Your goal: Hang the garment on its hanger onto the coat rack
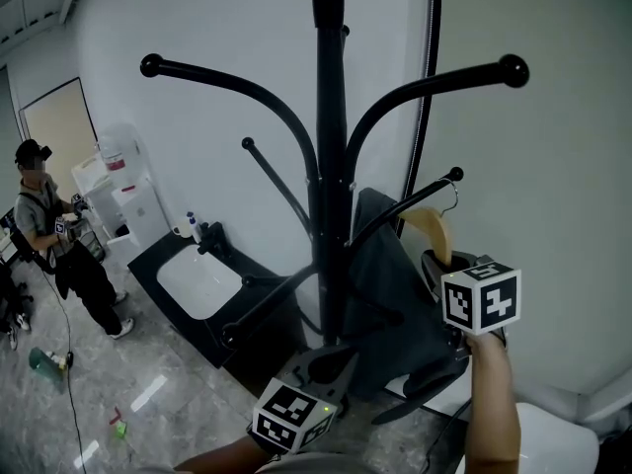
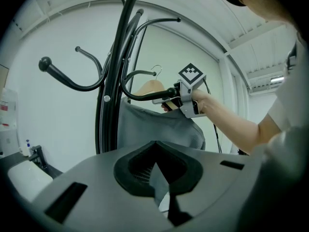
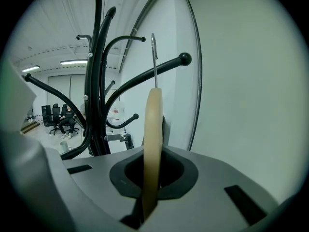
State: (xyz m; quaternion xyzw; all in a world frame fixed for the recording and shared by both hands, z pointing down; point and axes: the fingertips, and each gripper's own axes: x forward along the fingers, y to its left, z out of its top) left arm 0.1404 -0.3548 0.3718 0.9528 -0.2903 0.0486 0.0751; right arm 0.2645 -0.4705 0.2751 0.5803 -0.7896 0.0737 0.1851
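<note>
Right gripper [image 3: 152,180] has its fingers clamped on the wooden hanger [image 3: 154,129], edge-on only in its own view. Left gripper [image 2: 162,185] fingers pinch the grey garment [image 2: 154,124].

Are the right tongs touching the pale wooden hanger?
Touching. The right gripper view shows the pale wooden hanger edge-on, pinched between the closed jaws of the right tongs.

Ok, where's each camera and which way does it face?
Head view: on the head, facing the coat rack; left gripper, right gripper and right forearm show.
Left gripper view: on that gripper, facing up past the pinched garment; the right forearm shows.
Right gripper view: on that gripper, facing up along the clamped hanger; no hand shows.
All share the coat rack.
</note>
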